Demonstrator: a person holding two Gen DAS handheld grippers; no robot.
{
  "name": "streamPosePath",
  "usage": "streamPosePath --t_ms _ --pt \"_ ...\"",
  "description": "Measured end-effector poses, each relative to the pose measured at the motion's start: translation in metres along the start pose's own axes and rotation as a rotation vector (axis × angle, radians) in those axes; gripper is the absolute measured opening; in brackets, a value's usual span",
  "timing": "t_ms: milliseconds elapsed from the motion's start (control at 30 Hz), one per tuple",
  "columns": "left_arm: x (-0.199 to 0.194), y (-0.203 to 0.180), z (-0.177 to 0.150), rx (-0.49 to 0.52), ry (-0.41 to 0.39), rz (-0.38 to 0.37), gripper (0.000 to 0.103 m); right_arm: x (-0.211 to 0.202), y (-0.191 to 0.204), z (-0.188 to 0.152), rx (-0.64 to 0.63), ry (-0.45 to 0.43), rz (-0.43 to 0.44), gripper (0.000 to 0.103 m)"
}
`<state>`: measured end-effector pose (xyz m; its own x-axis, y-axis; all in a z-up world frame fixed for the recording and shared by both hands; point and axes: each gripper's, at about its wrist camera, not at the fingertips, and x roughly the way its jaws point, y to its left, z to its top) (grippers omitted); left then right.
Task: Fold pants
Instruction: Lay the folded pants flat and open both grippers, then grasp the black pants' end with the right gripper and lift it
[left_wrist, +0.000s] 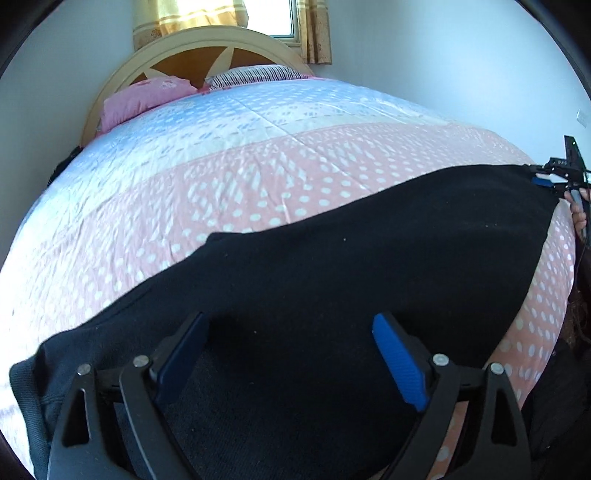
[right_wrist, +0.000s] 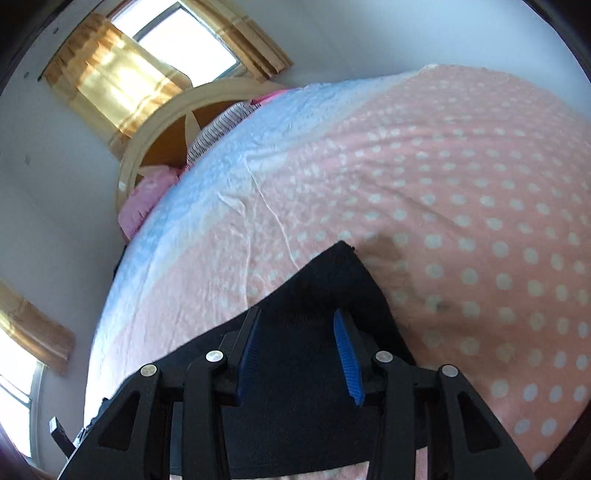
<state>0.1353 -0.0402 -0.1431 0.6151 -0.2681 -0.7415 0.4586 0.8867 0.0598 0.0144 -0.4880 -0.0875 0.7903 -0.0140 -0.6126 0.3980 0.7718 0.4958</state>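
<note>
Black pants (left_wrist: 332, 277) lie flat across the near part of the bed, stretching from lower left to far right. My left gripper (left_wrist: 291, 325) is open, its blue pads (left_wrist: 397, 363) spread above the pants' near end without gripping them. My right gripper shows at the far right of the left wrist view (left_wrist: 554, 177) by the pants' other end. In the right wrist view the right gripper (right_wrist: 297, 321) is open over a corner of the black pants (right_wrist: 332, 280).
The bed has a pink and pale blue dotted cover (left_wrist: 229, 177). A pink pillow (left_wrist: 144, 98) and a striped pillow (left_wrist: 255, 75) lie by the wooden headboard (left_wrist: 192, 55). Curtains and a window (right_wrist: 155, 62) are behind. White walls flank the bed.
</note>
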Motion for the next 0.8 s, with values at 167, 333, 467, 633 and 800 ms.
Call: streamPosePath --t_ms 167,333,467,633,800 --pt "-0.006 -0.022 0.011 0.028 -0.043 -0.044 0.098 -0.033 -0.019 -0.004 0.025 -0.072 -0.101 0.043" --pt "0.006 -0.048 0.027 0.088 -0.048 -0.072 0.100 -0.055 -0.058 -0.010 0.077 -0.066 -0.175 0.043" --pt "0.015 -0.053 0.026 0.102 -0.017 -0.046 0.100 -0.055 -0.079 -0.020 0.143 -0.012 -0.097 0.043" --pt "0.016 -0.036 0.020 0.027 0.023 -0.050 0.100 -0.048 -0.075 -0.030 0.146 0.038 0.013 0.043" --pt "0.014 -0.035 0.016 -0.006 0.027 -0.039 0.101 -0.031 -0.066 -0.032 0.112 0.094 0.016 0.031"
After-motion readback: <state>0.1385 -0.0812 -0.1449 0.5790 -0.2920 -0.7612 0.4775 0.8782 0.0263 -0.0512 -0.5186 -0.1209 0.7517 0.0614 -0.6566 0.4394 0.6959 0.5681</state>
